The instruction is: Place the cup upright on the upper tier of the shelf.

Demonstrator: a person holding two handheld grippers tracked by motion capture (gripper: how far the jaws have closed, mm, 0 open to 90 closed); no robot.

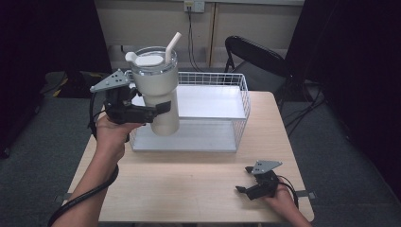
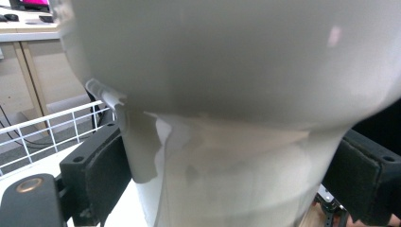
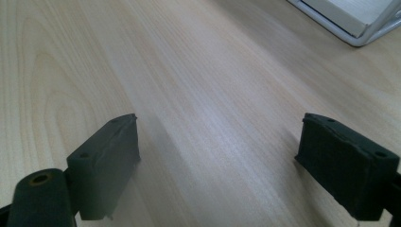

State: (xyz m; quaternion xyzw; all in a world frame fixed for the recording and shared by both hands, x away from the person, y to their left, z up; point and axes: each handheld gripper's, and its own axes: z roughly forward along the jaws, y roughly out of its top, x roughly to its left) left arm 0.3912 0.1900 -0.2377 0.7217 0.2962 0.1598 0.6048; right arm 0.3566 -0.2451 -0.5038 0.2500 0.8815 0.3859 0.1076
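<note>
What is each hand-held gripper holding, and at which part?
Left hand-held gripper clamps the tumbler on its narrower lower body. Right hand-held gripper holds nothing.

Standing upright above the wire basket's [image 1: 239, 101] left end: cream tumbler [image 1: 158, 92] with clear lid and white straw [image 1: 173, 46], being clamped at its narrower lower body by the left gripper [image 1: 152, 112].

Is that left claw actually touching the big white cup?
Touching. In the left gripper view both black pads press the tumbler on its narrow lower body; the high view shows the left gripper holding it.
</note>
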